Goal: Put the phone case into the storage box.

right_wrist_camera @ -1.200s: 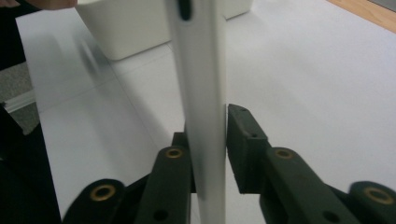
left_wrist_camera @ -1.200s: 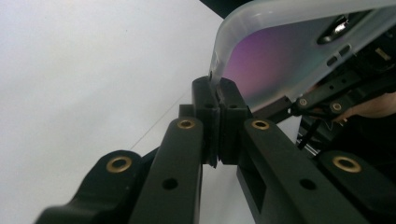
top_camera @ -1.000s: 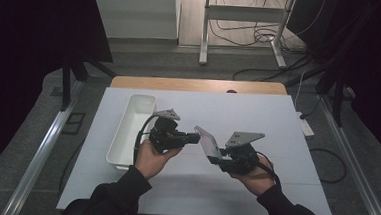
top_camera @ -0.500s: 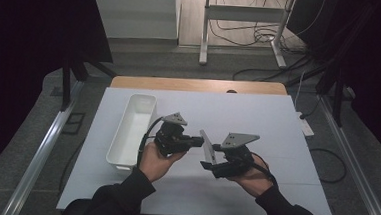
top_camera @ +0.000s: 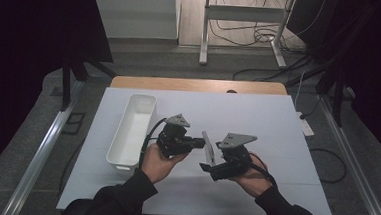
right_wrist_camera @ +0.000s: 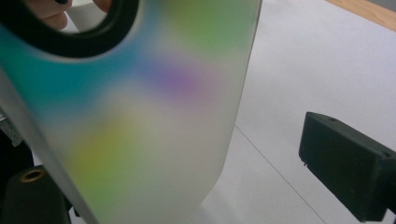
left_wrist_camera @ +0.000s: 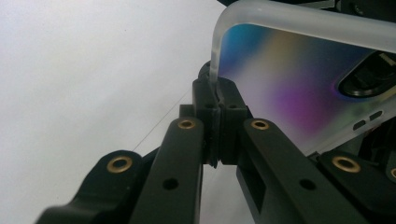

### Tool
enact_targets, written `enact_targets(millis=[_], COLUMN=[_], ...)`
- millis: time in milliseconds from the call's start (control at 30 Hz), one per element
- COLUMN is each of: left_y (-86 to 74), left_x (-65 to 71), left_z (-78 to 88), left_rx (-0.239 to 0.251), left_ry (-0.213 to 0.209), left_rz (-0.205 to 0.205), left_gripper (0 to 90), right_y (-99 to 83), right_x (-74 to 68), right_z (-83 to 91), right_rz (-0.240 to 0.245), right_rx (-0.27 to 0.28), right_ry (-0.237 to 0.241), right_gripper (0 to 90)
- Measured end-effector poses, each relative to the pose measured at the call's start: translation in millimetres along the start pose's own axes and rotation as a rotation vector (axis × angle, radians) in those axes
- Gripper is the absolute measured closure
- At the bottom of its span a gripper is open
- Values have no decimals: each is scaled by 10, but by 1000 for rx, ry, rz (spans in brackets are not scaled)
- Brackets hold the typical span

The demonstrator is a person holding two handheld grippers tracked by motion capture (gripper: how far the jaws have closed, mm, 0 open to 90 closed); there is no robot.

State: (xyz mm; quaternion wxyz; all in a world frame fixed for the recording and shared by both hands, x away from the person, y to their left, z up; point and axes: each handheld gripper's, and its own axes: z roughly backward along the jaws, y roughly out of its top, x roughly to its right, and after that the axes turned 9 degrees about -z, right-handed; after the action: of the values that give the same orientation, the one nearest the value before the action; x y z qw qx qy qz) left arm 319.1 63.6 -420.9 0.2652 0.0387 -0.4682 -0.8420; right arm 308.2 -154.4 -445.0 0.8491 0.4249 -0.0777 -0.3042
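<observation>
We count one phone case, held up above the white counter between two tongs. Our left tongs are clamped on its clear rim; our right tongs have just been opening and stand wide around it. One white bin sits at left.

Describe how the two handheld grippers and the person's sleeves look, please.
Both the left gripper and the right gripper are black, each topped by a grey three-cornered plate. The left one trails a black cable and has brass-coloured rivets along its jaws. The sleeves are dark.
</observation>
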Motion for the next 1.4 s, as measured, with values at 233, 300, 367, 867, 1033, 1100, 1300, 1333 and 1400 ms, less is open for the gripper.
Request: enact_targets(millis=[233,300,367,867,1033,1100,1300,1333,1400], left_y=[12,14,14,36,28,23,13,12,9], left_x=[30,29,28,80,43,22,-30,-39,-54], left_z=[-7,0,4,14,42,60,108,116,131], left_rx=[0,-1,1,-15,-16,-15,-14,-14,-14], left_ry=[25,33,42,124,136,141,154,155,158], left_rz=[-9,-9,-10,-49,-42,-39,-26,-25,-22], left_gripper=[883,883,883,883,883,883,882,882,883], right_y=[-3,-1,0,3,0,-4,-16,-19,-25], right_x=[-1,3,8,2,15,28,51,56,68], right_z=[-11,-9,-12,-27,-8,6,40,44,57], right_rz=[-13,-20,-35,-61,-57,-56,-51,-52,-50], right_rx=[0,-1,3,-6,-9,-5,2,3,5], right_ry=[-8,-13,-18,-28,-32,-34,-37,-37,-37], right_gripper=[76,75,72,26,25,22,15,14,12])
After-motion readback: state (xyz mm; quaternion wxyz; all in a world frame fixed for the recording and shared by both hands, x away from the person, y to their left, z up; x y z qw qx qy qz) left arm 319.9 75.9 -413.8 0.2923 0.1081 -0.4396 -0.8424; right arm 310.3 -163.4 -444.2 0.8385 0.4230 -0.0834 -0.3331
